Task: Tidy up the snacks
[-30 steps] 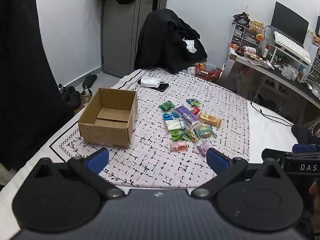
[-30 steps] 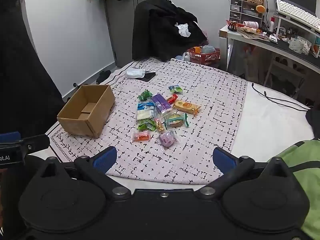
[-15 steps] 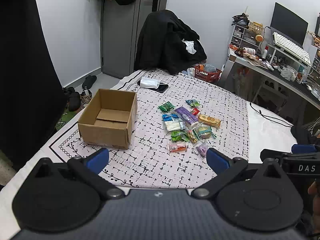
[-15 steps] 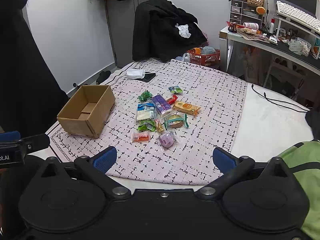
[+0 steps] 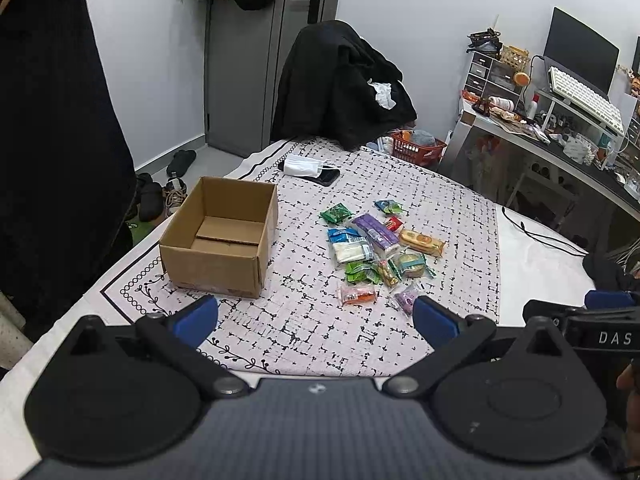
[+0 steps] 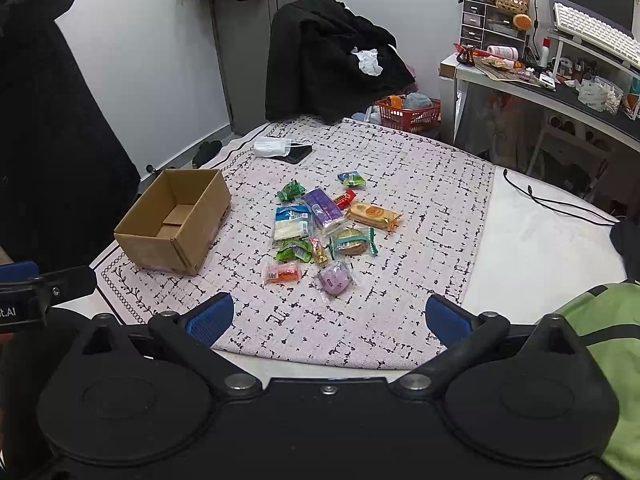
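Several wrapped snacks lie in a loose pile (image 5: pixel 376 248) on the patterned cloth (image 5: pixel 304 332); the pile also shows in the right wrist view (image 6: pixel 320 232). An open, empty cardboard box (image 5: pixel 224 236) stands to the pile's left, also seen in the right wrist view (image 6: pixel 176 220). An orange packet (image 6: pixel 282 273) and a purple packet (image 6: pixel 336 278) lie nearest me. My left gripper (image 5: pixel 316 318) is open and empty, well short of the snacks. My right gripper (image 6: pixel 330 320) is open and empty above the cloth's near edge.
A white face mask on a dark phone (image 5: pixel 310 168) lies at the cloth's far side. A chair draped in black clothes (image 5: pixel 340 88) and a red basket (image 5: pixel 418 148) stand beyond. A cluttered desk (image 5: pixel 560 136) is at right; a black cable (image 6: pixel 556 200) crosses the white sheet.
Both views have drifted slightly; the box and snacks sit a little differently in frame. Both grippers stay open and nothing on the cloth has moved.
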